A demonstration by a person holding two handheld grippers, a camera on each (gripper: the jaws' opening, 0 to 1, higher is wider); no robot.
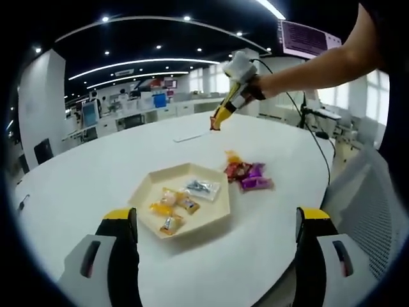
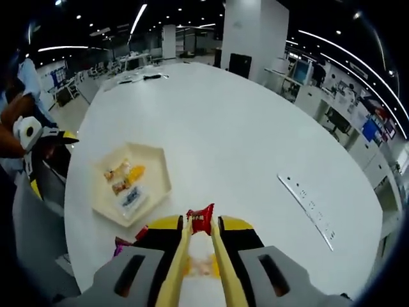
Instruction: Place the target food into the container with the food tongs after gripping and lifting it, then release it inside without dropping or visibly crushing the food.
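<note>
A red wrapped snack [image 2: 200, 219] is pinched in yellow food tongs [image 2: 195, 256], squeezed by the closed right gripper [image 2: 198, 240] at lower centre. The hexagonal tray [image 2: 156, 167], left of centre, already holds several wrapped sweets [image 2: 124, 180]; delivery and release remain. The left gripper [image 1: 214, 224] is held wide open, empty.
</note>
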